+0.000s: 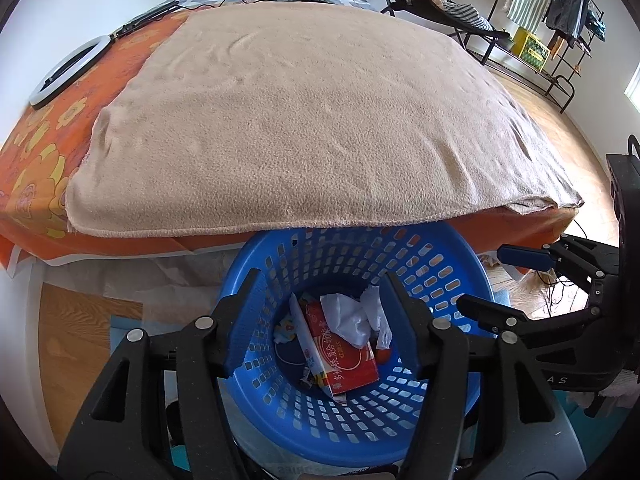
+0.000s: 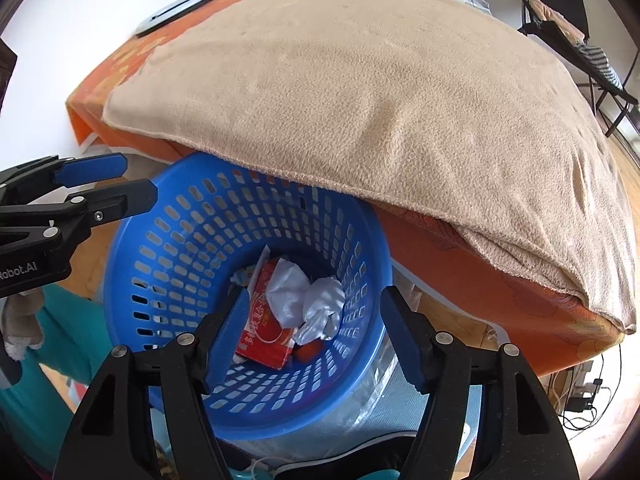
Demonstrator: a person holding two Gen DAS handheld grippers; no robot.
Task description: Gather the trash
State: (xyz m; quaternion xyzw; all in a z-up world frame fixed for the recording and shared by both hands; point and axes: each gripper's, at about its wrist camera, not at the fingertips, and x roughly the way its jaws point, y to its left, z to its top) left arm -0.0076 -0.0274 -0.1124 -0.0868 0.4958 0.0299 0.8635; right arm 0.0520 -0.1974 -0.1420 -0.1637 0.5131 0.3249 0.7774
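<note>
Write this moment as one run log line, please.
left gripper: open, empty | right gripper: open, empty | blue basket: red carton, crumpled white paper inside

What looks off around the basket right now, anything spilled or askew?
Nothing spilled: the red carton and crumpled white wrappers lie inside the blue basket. One oddity: the beige blanket overhangs the bed edge and covers the basket's far rim. Both the left gripper and the right gripper are open and hold nothing.
</note>
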